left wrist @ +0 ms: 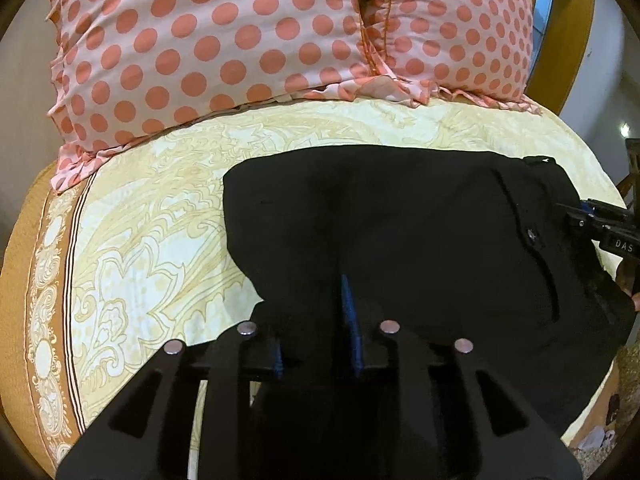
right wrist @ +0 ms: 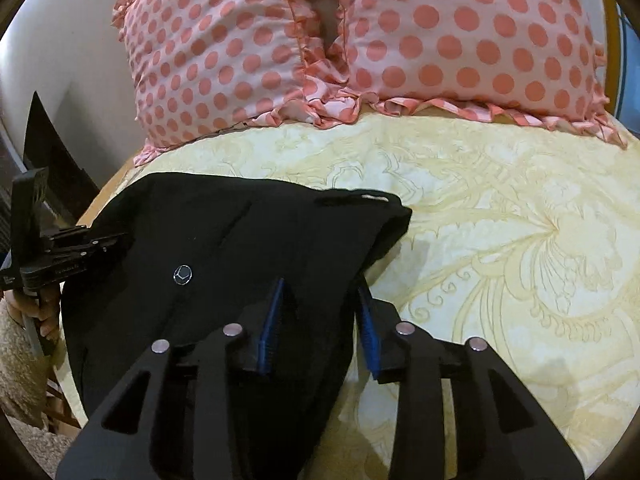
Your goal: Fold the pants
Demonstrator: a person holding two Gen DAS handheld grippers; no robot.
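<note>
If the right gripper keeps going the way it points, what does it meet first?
Most likely the pants: the right gripper straddles their edge, with black cloth directly ahead between its fingers. Beyond lie the bedsheet and pillows.

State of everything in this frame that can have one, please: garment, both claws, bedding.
black pants: folded over, lying on the bedsheet
left claw: shut on the black pants' near edge
right claw: narrowly open around the pants' edge; whether it pinches is unclear
polka-dot pillows: side by side at the bed's far end
bedsheet: spread smooth
</note>
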